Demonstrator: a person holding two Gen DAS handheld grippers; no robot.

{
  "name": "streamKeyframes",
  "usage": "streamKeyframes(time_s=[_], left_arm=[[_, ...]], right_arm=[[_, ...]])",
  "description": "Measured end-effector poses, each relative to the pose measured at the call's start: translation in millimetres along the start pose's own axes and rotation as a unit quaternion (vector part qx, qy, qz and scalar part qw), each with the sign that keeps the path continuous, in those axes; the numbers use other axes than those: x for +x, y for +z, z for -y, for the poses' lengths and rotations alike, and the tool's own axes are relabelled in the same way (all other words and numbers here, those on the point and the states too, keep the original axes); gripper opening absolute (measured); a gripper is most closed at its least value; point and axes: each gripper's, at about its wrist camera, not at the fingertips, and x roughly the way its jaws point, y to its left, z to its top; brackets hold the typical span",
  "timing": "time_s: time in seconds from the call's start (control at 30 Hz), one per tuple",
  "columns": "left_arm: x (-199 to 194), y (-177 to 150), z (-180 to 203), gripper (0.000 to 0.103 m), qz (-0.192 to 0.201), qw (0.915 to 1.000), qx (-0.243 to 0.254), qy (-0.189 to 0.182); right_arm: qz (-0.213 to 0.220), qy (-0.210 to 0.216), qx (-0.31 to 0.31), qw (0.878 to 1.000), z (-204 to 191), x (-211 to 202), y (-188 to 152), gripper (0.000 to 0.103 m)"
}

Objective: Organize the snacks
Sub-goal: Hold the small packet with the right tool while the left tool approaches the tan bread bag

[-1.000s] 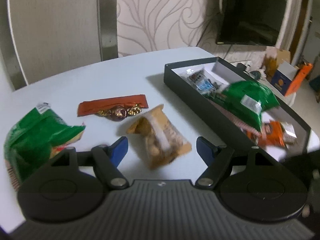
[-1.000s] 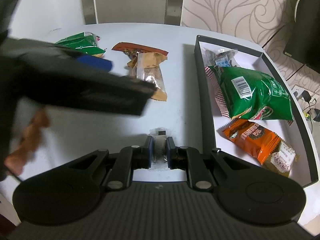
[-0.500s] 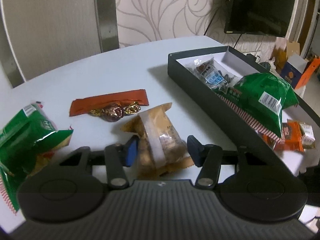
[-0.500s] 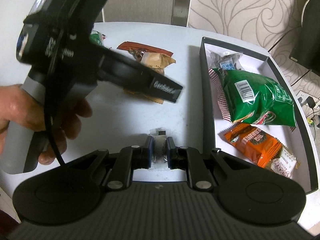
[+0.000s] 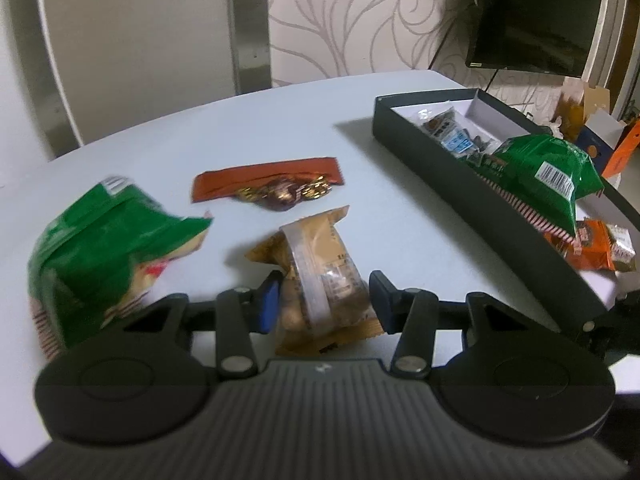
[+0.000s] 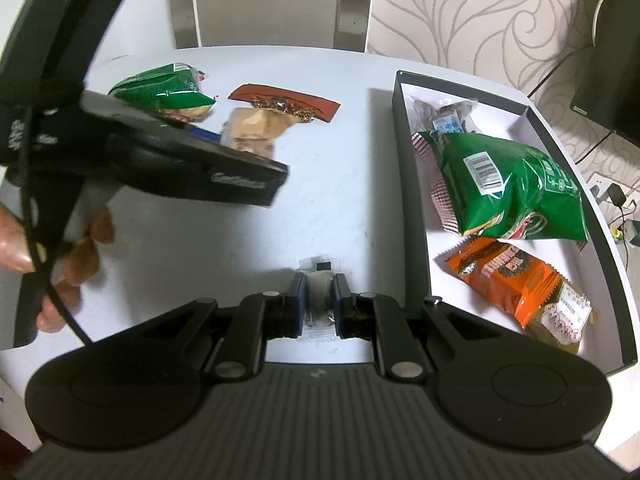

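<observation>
Your left gripper point(image 5: 324, 300) sits low centre of the left wrist view w/ its fingers point(image 5: 267, 305) closing round the tan snack pack point(image 5: 320, 276); the pack is between them, pads right at its sides, but you can't tell if they press yet. That pack lies on the white worktop point(image 5: 280, 120), w/ the red-brown candy wrapper point(image 5: 268, 184) just above it in frame and a green bag point(image 5: 104, 248) at left. The black box point(image 5: 460, 184) runs along the right edge, holding a second green bag point(image 5: 548, 180), an orange pack point(image 5: 592, 244) and a clear pack point(image 5: 448, 128) at its far end. Your right gripper point(image 6: 320, 304), bottom centre of the right wrist view, is fully closed on a small clear sachet point(image 6: 318, 280) over the worktop, near the box's left wall.
</observation>
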Motion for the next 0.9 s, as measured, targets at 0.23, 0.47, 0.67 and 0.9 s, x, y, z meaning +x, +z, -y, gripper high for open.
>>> streamKeyframes(time_s=[0.23, 0.47, 0.67, 0.9], left_arm=[[-15, -15, -14, 0.050, 0.002, 1.0000, 0.000, 0.006], [-25, -25, -28, 0.050, 0.002, 1.0000, -0.004, 0.007], [-30, -31, -38, 0.050, 0.002, 0.9999, -0.008, 0.006], [-33, -32, -43, 0.050, 0.001, 1.0000, -0.008, 0.004]], right_arm=[[0.002, 0.002, 0.007, 1.000, -8, 0, -1, 0.017], [0.004, 0.010, 0.000, 1.000, -27, 2, 3, 0.017], [0.004, 0.013, -0.003, 1.000, -38, 2, 4, 0.017], [0.004, 0.009, 0.001, 1.000, -42, 0, 2, 0.017]])
